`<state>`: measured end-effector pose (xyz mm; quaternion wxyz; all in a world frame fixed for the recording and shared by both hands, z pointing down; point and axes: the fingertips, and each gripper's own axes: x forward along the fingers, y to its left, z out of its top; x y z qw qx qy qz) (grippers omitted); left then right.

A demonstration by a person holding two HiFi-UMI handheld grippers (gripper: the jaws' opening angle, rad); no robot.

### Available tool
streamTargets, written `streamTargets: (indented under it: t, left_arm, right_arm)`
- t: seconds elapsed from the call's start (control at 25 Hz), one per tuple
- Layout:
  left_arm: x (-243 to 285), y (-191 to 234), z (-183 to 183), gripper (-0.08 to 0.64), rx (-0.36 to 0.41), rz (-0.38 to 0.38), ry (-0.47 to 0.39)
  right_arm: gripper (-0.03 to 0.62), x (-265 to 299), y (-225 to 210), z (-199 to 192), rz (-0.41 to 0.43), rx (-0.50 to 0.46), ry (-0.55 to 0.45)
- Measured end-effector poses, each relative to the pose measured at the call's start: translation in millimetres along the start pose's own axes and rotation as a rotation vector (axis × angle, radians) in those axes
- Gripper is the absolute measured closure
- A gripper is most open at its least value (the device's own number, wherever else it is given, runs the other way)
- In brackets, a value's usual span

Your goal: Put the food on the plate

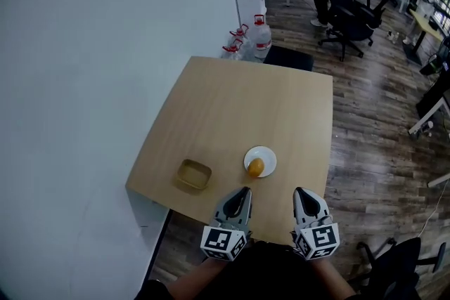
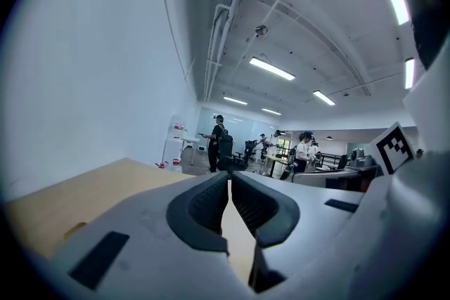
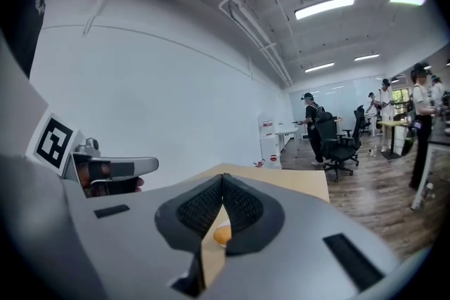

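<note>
Food point(image 1: 256, 166) on plate point(image 1: 268, 154); left tool point(image 1: 245, 190), right tool point(image 1: 302, 192) — closed.

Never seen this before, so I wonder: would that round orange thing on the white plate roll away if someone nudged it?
Probably: the orange food looks rounded, so a sideways push could set it rolling. The white plate looks shallow, so its rim may hardly stop it. It looks small, so likely light; soft or firm, I can't tell.
</note>
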<state>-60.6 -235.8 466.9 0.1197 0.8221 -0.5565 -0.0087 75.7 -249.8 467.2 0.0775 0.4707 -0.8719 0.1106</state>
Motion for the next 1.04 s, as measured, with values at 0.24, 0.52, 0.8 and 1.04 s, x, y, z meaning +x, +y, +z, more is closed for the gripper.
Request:
streamTargets:
  t: [0.24, 0.52, 0.8, 1.04]
  left_arm:
    - [0, 2, 0, 0.534, 0.016, 0.010, 0.003]
    - [1, -1, -2, 0.534, 0.064, 0.016, 0.009]
    - [6, -3, -3, 0.534, 0.057, 0.016, 0.013]
    - [13, -6, -8, 0.534, 0.063, 0.005, 0.017]
  right_arm:
    - [0.534, -1, -4, 7, -0.020, -0.029, -0.021]
    - [0.534, 0, 0, 3, -0.015, -0.046, -0.007]
    - [0.532, 3, -6, -1, -0.018, -0.028, 0.012]
    - [0.533, 8, -13, -8, -0.024, -0.035, 0.015]
